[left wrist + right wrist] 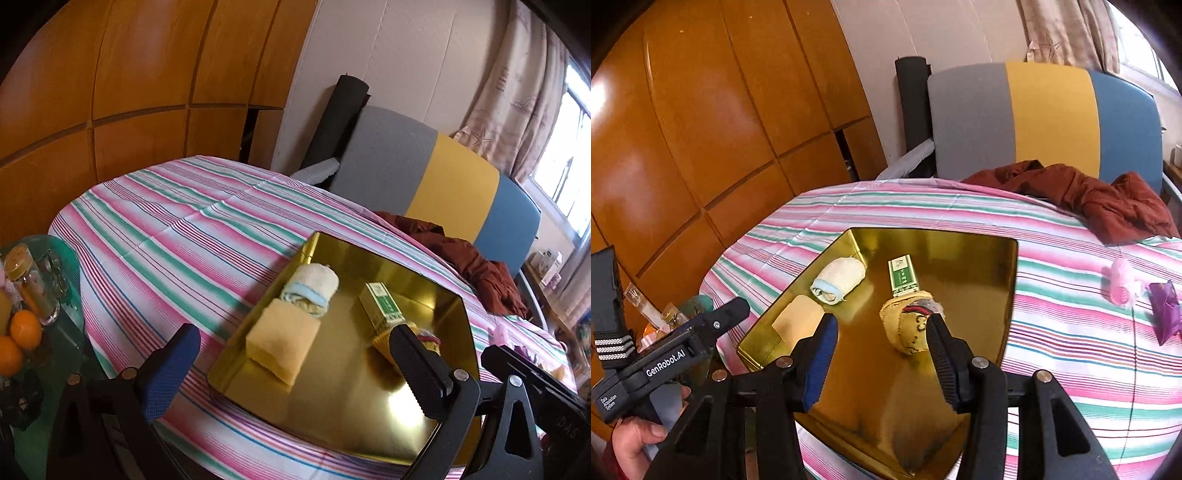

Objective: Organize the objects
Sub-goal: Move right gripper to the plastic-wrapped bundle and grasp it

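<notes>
A gold tray [351,373] [960,277] lies on the striped tablecloth [177,229]. It holds a yellow sponge [282,341] [798,317], a rolled white towel [312,290] [838,278], a green box [380,304] [903,277] and a yellow pouch [382,338] [905,328]. My left gripper [293,332] hovers open over the tray's near left corner, nothing between its fingers. My right gripper [882,320] is open above the tray. The pouch lies just beyond its right fingertip [936,328]. Its jaws hold nothing.
A pink object [1121,286] and a purple wrapper [1165,314] lie on the cloth right of the tray. A dark red garment [1089,195] is heaped at the far edge by a chair [1045,118]. Oranges [22,332] and jars crowd a low glass table at left.
</notes>
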`<state>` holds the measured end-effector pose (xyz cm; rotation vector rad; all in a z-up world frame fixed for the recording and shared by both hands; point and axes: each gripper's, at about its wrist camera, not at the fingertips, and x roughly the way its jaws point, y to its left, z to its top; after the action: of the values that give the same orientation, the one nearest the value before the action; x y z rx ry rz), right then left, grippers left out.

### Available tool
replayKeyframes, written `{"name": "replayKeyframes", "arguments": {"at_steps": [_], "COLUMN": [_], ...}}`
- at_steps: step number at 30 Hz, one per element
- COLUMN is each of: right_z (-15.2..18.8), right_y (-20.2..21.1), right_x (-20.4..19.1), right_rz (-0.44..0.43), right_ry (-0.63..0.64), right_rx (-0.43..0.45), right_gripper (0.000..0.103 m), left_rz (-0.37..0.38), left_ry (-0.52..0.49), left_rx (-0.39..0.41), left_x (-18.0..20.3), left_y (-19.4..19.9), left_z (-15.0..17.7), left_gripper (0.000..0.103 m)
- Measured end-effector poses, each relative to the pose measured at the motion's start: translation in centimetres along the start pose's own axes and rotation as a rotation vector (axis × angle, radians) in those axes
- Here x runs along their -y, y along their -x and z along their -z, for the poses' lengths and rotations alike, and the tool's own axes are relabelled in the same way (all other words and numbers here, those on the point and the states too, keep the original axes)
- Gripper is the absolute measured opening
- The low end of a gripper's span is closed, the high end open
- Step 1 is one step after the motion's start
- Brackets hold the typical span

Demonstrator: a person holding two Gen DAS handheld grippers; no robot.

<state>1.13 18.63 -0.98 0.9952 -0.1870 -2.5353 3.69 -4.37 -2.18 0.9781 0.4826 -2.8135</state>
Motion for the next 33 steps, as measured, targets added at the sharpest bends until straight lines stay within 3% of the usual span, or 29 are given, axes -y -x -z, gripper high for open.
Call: {"name": "replayKeyframes", "arguments": {"at_steps": [5,10,21,33], "right_z": [0.6,1.6,7.3,11.1], "right_y": [2.2,5.4,11.6,17.5], "right_x": [2.3,6.4,18.1,25.8], "right_rz": [0.046,0.105,0.281,0.434], "right_ry": [-0.028,-0.09,-0.276,-0.365], "right_rx": [0.041,0.081,0.08,0.098], "right_gripper": [0.05,0.05,0.05,0.05], "left_rz": [0.051,0.151,0.331,0.409], "left_ry": [-0.041,-0.095,-0.284,-0.482], "left_rx": [-0.004,0.002,-0.069,-0.161], "left_x": [2.1,5.7,17.4,26.2], "left_y": [0.5,1.6,2.3,2.3], "left_z": [0.6,1.3,5.0,10.1], "left_gripper": [0.103,0.103,0.103,0.103]}}
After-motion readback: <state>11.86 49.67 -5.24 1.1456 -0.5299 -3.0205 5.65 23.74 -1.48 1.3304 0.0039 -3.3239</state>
